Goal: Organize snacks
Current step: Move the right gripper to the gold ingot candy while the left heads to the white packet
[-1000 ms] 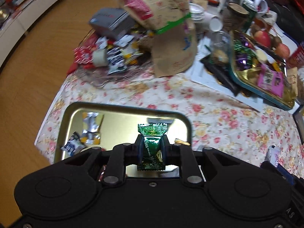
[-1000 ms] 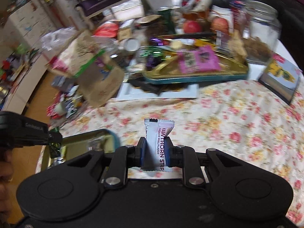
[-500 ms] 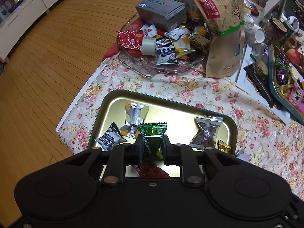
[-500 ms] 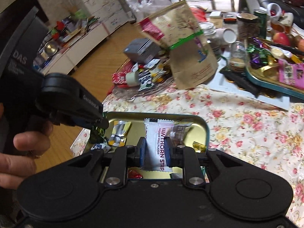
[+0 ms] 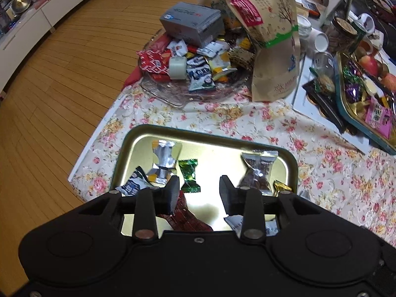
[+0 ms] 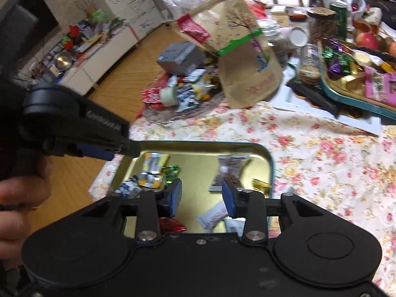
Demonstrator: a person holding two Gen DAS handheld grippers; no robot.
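The gold metal tray [image 5: 292, 170] gleams mirror-smooth on a matt floral cloth [image 5: 247, 121]. Its candy wrappers [image 5: 163, 160] are glossy crinkled foil. The kraft bag [image 5: 272, 49] looks like matt paper; the floor [image 5: 61, 86] is varnished wood.

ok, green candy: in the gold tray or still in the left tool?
In the tray. The green candy lies on the gold tray floor, ahead of the left tool, whose jaws have just been opening, with nothing between them.

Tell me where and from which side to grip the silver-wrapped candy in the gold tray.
Grip the silver-wrapped candy at its pinched waist, coming from above with the fingers either side. It lies flat in the gold tray, ends flared, and the middle is narrowest. The green candy sits close beside it.
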